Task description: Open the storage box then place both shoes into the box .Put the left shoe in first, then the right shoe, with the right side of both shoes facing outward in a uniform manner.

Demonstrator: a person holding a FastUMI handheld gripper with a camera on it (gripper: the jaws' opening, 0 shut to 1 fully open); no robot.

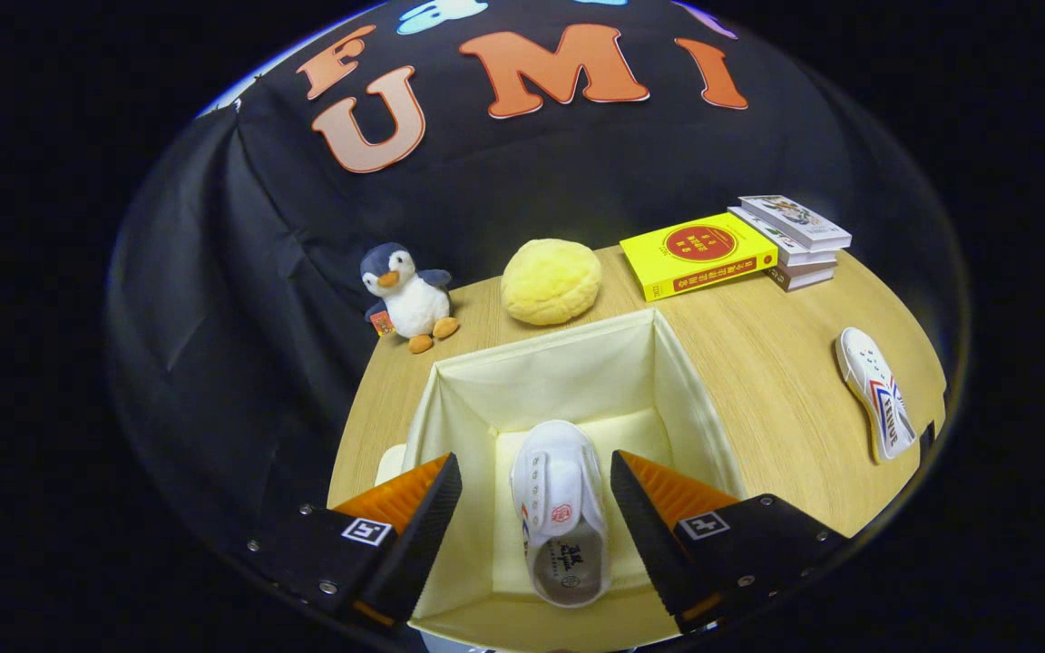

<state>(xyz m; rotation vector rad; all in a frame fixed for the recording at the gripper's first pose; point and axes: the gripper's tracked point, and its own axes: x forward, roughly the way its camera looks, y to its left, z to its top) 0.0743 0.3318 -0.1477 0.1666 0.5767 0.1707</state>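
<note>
Hovering over the open cream fabric storage box (668, 381), the gripper (536, 517) spreads its fingers wide, gripping nothing, around a white shoe (561, 517) inside, the second shoe (876, 392) on the wooden table (758, 363)

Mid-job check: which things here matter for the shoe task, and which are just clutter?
Job:
- box, open
- shoe in box, lying between the open gripper's fingers, not gripped
- shoe on table, right of the box

Clutter:
- penguin
- yellow cushion
- books
</note>
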